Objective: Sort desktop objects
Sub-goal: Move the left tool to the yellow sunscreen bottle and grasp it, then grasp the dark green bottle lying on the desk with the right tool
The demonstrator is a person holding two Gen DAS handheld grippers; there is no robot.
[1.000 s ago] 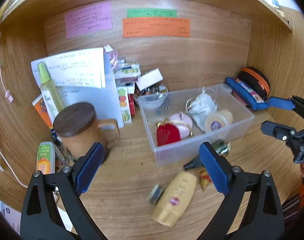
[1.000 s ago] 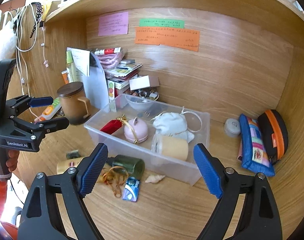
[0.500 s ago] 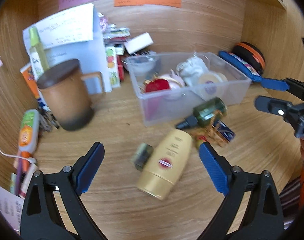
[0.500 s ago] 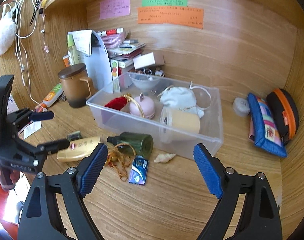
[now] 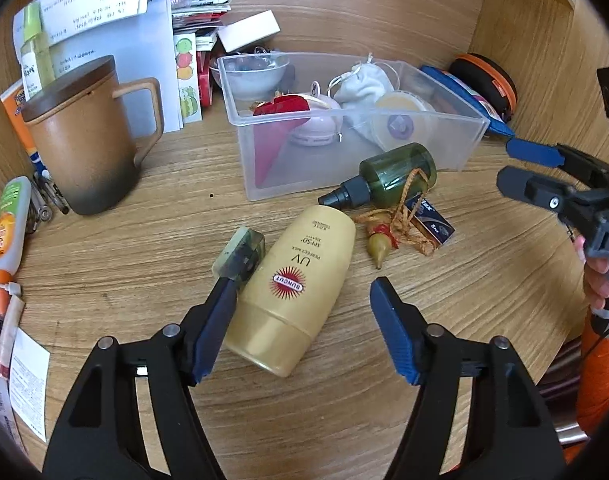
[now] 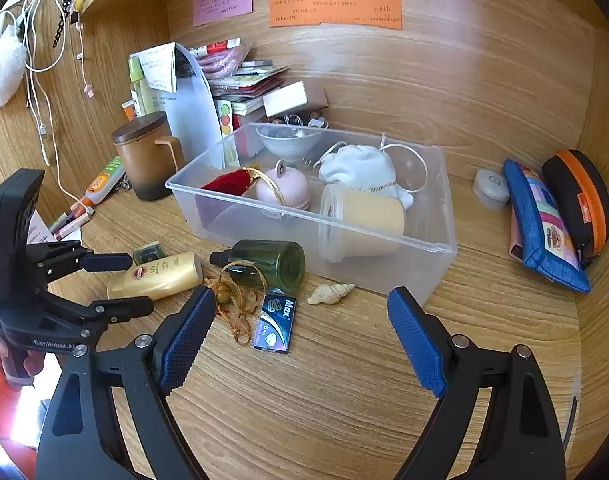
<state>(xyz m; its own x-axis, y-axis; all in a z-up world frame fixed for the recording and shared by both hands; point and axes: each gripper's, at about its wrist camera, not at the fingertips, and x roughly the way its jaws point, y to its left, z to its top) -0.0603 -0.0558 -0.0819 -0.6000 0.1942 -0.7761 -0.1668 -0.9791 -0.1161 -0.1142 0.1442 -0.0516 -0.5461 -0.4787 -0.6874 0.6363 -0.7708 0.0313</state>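
left gripper (image 5: 302, 326) spread astride sunscreen bottle (image 5: 294, 286)

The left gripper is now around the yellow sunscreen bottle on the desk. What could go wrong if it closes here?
1. The left gripper is open around the sunscreen bottle, near its wide end; the smooth round bottle may slip or roll out.
2. One finger sits beside the small green block, so closing may pinch or push it.
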